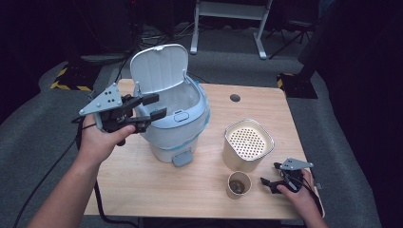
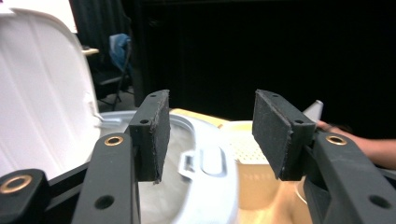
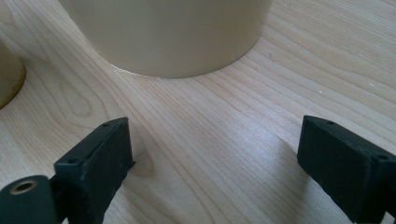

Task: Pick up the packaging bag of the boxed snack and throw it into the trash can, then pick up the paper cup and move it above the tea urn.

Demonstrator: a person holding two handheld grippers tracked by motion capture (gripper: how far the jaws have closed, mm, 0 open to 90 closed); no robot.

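Note:
A white pedal bin [image 1: 176, 123] stands on the left half of the wooden table [image 1: 157, 185], its lid [image 1: 159, 66] raised upright. My left gripper [image 1: 151, 107] hovers at the bin's left rim, open, nothing between its pads. In the left gripper view the open left gripper [image 2: 208, 135] looks across the bin's rim [image 2: 210, 163], with the lid [image 2: 42, 93] to the left. A cream container [image 1: 248, 142] with a perforated insert stands to the right. In front of it is a small paper cup [image 1: 238, 184]. My right gripper [image 1: 270, 175] rests open near the cup. The right gripper [image 3: 215, 158] faces the cream container [image 3: 168, 32].
A round cable hole [image 1: 235, 98] is in the table's far side. A black cable [image 1: 47, 175] trails off the left edge from my left gripper. A white metal frame [image 1: 228, 23] stands on the floor behind the table. The paper cup's side [image 3: 9, 74] is left of my right jaws.

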